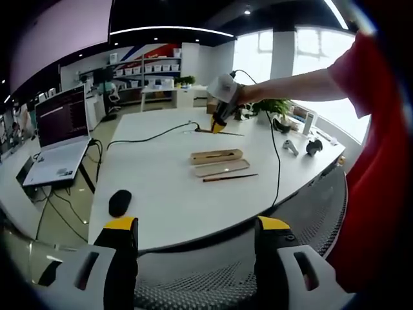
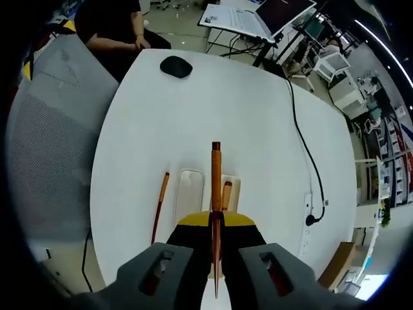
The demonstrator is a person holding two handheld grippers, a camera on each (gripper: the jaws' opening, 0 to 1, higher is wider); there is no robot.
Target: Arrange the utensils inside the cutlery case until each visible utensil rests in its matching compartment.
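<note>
A: The right gripper [image 2: 216, 223] has its yellow-tipped jaws pinched tight on a chopstick [image 2: 216, 194], the brown stick running straight out along the line of the jaws. We read that lengthwise hold as deliberate: it keeps the stick lined up with a long slot.

B: And right below it we see the cutlery case [image 2: 191, 188], pale, lying flat on the white table [image 2: 258, 116]. A wooden-handled piece [image 2: 226, 192] sits in it just beside the held stick; what it is, we cannot tell.

A: The second chopstick [image 2: 159, 203] lies loose on the table, just beside the case, outside it. So we judge the job far from finished.

B: In the left gripper view, the right gripper [image 1: 221, 117] hangs high over the far side of the table, pointing steeply down, the person's arm [image 1: 293, 86] stretched out from a red sleeve [image 1: 377, 129].

A: The left gripper [image 1: 193, 229] sits back at the near edge, above a mesh chair [image 1: 213, 271], jaws wide apart with nothing between them. We take it as waiting in reserve.

B: The case [image 1: 217, 156] lies mid-table there, its lid [image 1: 221, 168] and the loose chopstick [image 1: 230, 176] just in front.
</note>
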